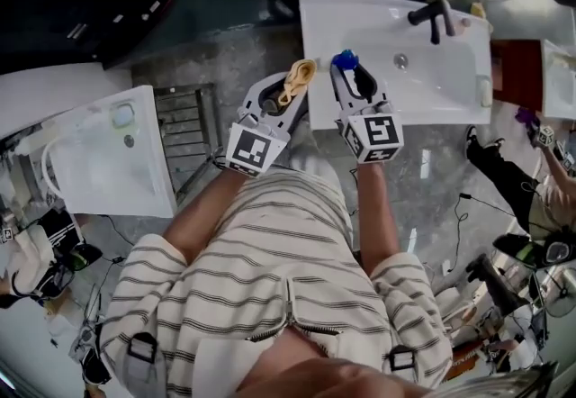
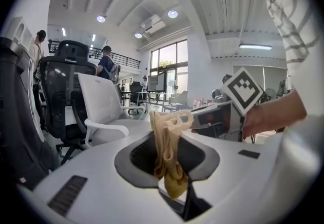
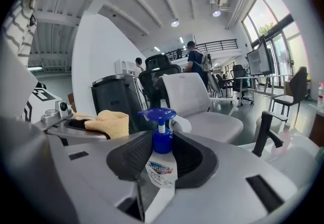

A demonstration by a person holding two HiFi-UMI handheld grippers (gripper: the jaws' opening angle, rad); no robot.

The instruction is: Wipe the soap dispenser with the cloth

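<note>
Head view, dispenser (held) nr sink edge

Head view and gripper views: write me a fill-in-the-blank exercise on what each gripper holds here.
The left gripper is shut on the cloth and the right gripper on the soap dispenser, so ______ grippers are loaded.
The soap dispenser's pump head is ______.
The faucet on the white sink is ______.
Missing words: both; blue; black.
</note>
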